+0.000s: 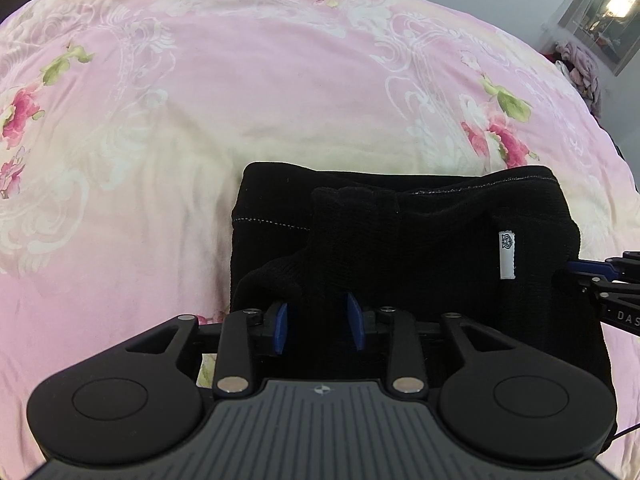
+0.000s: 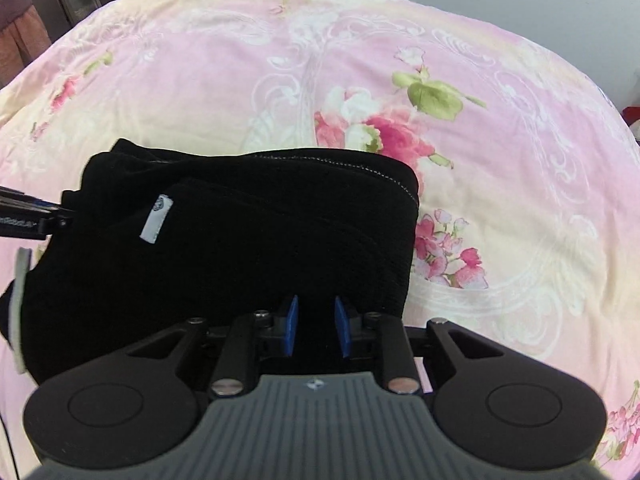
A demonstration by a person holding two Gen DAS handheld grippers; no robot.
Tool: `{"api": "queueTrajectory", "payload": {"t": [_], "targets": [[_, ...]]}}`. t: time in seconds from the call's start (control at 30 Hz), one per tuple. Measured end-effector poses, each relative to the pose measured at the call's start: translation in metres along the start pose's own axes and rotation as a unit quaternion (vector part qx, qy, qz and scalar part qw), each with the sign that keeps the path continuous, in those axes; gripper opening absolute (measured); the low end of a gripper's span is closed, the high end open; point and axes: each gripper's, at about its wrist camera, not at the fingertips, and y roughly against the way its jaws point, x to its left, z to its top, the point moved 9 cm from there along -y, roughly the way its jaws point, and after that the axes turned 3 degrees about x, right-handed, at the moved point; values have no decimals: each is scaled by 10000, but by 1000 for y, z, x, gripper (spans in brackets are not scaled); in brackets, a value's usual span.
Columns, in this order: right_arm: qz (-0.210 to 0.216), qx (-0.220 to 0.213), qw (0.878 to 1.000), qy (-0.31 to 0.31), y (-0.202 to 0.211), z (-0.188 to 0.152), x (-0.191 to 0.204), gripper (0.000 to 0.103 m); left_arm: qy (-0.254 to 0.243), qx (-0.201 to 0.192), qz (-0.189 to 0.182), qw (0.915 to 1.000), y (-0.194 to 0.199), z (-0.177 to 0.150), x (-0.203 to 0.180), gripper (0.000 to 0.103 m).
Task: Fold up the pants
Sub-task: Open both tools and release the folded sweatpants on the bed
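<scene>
Black knit pants [image 1: 400,240] lie folded in a thick bundle on the pink floral bedspread [image 1: 240,100]; a white label [image 1: 506,255] shows on top. My left gripper [image 1: 320,322] holds a fold of the black cloth between its blue pads at the bundle's near left edge. In the right wrist view the pants [image 2: 260,232] fill the left centre with the label [image 2: 157,224]. My right gripper [image 2: 316,326] holds the bundle's near right edge between its blue pads. Each gripper's tip shows at the side of the other view.
The bedspread [image 2: 480,160] stretches far beyond the pants on all sides. A mirror and a pile of clothes [image 1: 580,68] stand off the bed's far right. A person in pink [image 2: 16,20] stands at the far left.
</scene>
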Motion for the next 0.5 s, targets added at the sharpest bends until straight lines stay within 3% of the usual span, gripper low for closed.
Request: {"api": "queueTrajectory", "payload": {"t": [0.37,0.5], "targets": [[-134,-114,9998,-38,38,-10,7,20,-234,-438,446,9978,47,-9,-14,47],[-68,-234,9997,47,70,-27,18,27,-685,-553,658,9939,80,-22,-25,48]]}}
